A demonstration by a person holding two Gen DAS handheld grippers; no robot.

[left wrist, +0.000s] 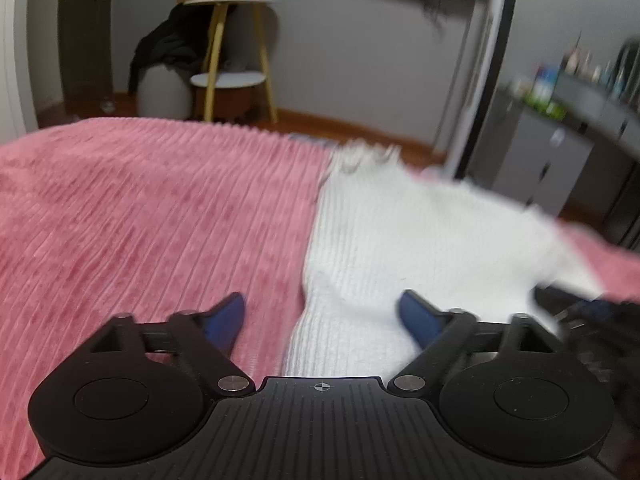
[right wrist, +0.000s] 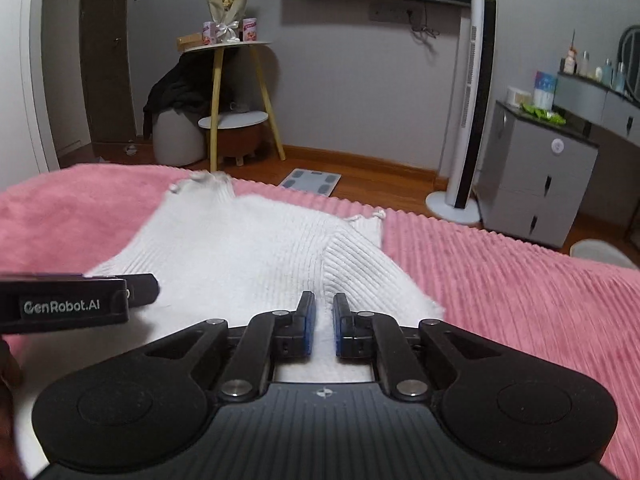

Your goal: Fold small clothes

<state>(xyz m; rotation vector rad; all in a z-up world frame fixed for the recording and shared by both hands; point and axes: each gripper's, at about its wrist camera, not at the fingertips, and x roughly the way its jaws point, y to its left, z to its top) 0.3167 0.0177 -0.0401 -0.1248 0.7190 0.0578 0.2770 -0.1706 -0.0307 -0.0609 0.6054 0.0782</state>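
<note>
A white ribbed knit garment [right wrist: 256, 252] lies flat on the pink bedspread [right wrist: 500, 280]; it also shows in the left wrist view [left wrist: 400, 240]. My left gripper [left wrist: 322, 312] is open wide over the garment's left edge, one finger above the pink bedspread [left wrist: 140, 220], the other above the knit. Its body shows at the left of the right wrist view [right wrist: 80, 300]. My right gripper [right wrist: 324, 308] hovers over the garment's near edge, jaws almost closed with a narrow gap and nothing visibly between them.
Beyond the bed stand a yellow-legged side table [right wrist: 236, 92], a tower fan [right wrist: 472, 112], a grey cabinet [right wrist: 536, 176] and a bathroom scale [right wrist: 312, 182] on the wooden floor.
</note>
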